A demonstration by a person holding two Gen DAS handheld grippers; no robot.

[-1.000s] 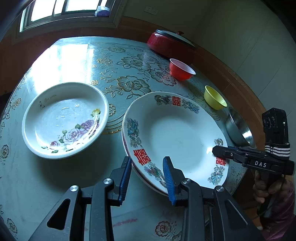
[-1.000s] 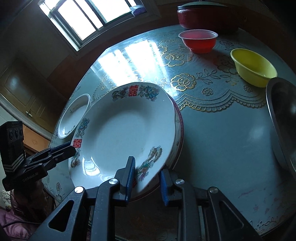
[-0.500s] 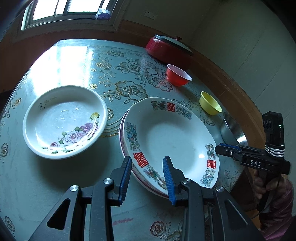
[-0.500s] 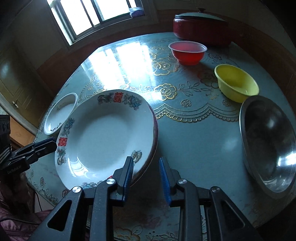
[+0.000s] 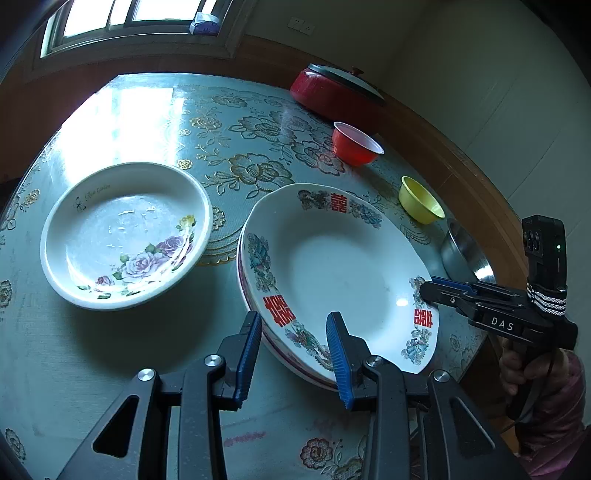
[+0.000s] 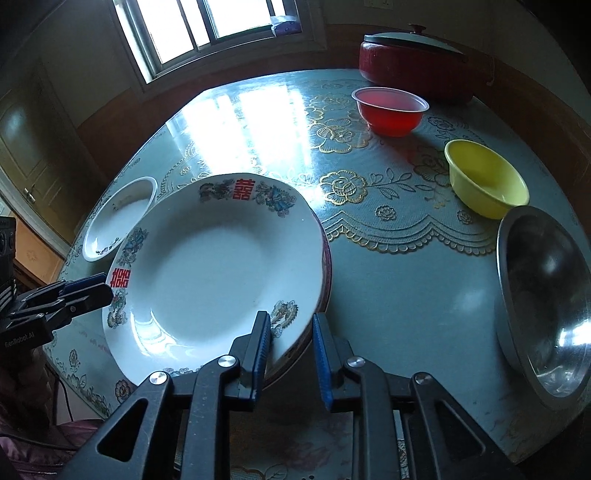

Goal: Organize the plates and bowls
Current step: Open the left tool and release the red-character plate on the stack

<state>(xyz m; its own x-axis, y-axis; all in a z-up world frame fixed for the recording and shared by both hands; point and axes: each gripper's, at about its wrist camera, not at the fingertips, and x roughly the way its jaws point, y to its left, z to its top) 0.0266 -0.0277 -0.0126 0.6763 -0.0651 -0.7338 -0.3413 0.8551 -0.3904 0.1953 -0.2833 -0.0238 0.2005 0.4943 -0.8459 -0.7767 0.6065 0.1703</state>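
1. Porcelain first: a white plate with red characters (image 5: pixel 343 266) sits on top of at least one more plate, whose reddish rim shows beneath it, at the near side of the tabletop (image 5: pixel 147 122).
2. Left tongs (image 5: pixel 293 354) straddle the stack's near rim, blue pads on either side of it. A gap shows at each pad, so I read them as part open and gripping nothing.
3. Right tongs (image 6: pixel 290 350) come at the same stack from the opposite rim, and their jaws are closing. The plate's edge lies between them, against the left pad; the right pad looks clear, so no firm pinch yet.
4. Key relation: the stack lies directly ahead of both tongs, which face each other across it. Both are at the rim; neither is clearly nearer.
5. A rose-patterned plate (image 5: pixel 125 232) rests apart from the stack, on the left tongs' side, and looks like the next piece to join it.
6. Bowls lie beyond the right tongs: steel bowl (image 6: pixel 543 299) nearest, yellow bowl (image 6: pixel 485 184) behind it, red bowl (image 6: pixel 389 110) further back, all separate and unstacked.
7. Surface is a glossy pale-green cloth with gold floral print, likely slippery under porcelain.
8. Room: a window (image 6: pixel 207 33) throws glare across the far tabletop; a lidded red pot (image 6: pixel 413 66) stands at the back by wood-panelled walls.
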